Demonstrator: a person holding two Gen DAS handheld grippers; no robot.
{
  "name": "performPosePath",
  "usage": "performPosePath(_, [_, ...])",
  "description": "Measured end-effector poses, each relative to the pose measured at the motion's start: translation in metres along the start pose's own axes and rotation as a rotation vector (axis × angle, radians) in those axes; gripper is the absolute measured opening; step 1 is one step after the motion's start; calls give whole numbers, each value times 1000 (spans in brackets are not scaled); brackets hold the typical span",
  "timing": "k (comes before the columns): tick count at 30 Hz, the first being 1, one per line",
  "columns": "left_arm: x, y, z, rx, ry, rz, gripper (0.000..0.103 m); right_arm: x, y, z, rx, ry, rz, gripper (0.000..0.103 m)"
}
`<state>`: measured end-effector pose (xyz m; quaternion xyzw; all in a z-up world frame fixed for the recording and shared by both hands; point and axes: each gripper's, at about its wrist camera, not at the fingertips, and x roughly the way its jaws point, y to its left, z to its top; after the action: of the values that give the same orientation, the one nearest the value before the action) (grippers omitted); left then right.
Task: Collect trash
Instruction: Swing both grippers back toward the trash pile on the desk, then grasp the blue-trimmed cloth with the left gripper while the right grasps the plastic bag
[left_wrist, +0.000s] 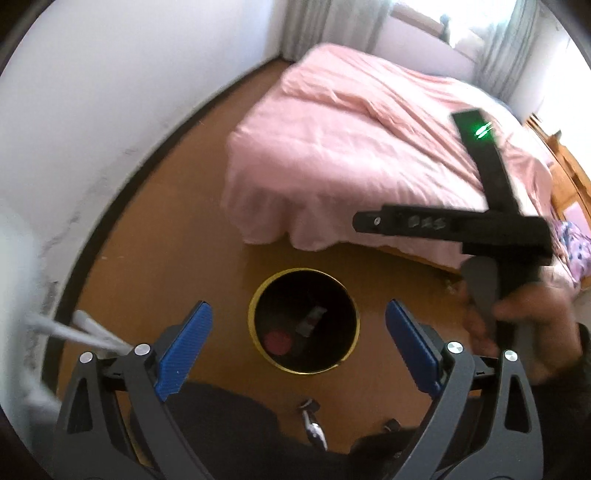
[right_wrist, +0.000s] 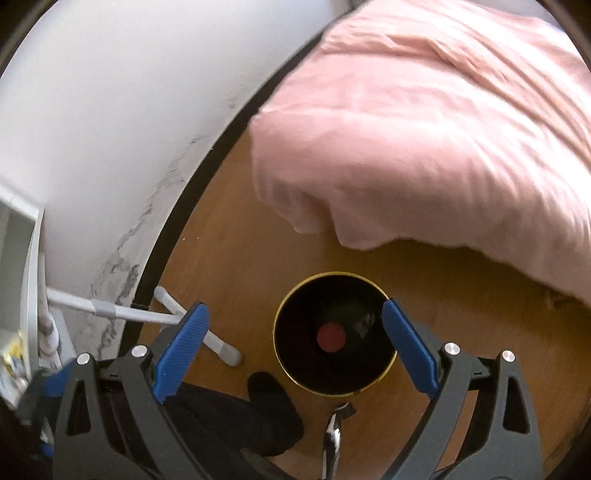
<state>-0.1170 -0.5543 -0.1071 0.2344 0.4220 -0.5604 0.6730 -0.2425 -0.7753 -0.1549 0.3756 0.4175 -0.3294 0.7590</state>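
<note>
Left wrist view: no brand, label or writing can be read anywhere. The left tongs (left_wrist: 299, 343) stand wide apart with nothing between their 2 blue ribbed pads (left_wrist: 184, 350), poised above a round black waste bin with a gold rim (left_wrist: 255, 325) that stands on the brown wooden floor (left_wrist: 177, 229). Inside the bin lie a round red disc (left_wrist: 277, 341) and a grey-and-white scrap (left_wrist: 312, 321), blurred. At the right a hand (left_wrist: 532, 325) grips the black handle of the other tool, on which a green light (left_wrist: 482, 130) glows. Beyond the bin a bed under a crumpled pink cover (left_wrist: 351, 147) fills the room's middle, with a white wall (left_wrist: 110, 92) at the left and pale curtains (left_wrist: 332, 26) at a bright window.

Right wrist view: the right tongs (right_wrist: 295, 347) are likewise spread wide and empty, the bin's gold rim (right_wrist: 295, 380) between the pads and the red disc (right_wrist: 331, 337) at its bottom. White tubular legs (right_wrist: 147, 314) of some frame rest on the floor (right_wrist: 229, 240) beside the scuffed wall (right_wrist: 110, 129), and a dark sock-clad foot (right_wrist: 273, 402) stands just beside the bin. Here too, no writing is legible.
</note>
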Motion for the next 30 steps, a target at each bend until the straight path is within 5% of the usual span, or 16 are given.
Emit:
performPosePath(5, [-97, 48, -29, -72, -125, 86, 92, -22, 67, -7, -206, -101, 8, 92])
performPosePath(8, [-155, 87, -61, -104, -175, 222, 92, -37, 114, -15, -298, -138, 45, 92])
performPosePath(13, [-244, 159, -131, -292, -242, 442, 92, -72, 229, -47, -523, -167, 216, 92])
performPosePath(18, [-300, 221, -211, -508, -224, 666, 92, -97, 352, -95, -735, -138, 412, 91])
performPosePath(23, [-325, 260, -276, -670, -189, 732, 92, -112, 449, -157, -919, -48, 574, 91])
performPosePath(30, [-319, 295, -308, -753, -165, 697, 92, -127, 519, -213, -1069, -7, 616, 91])
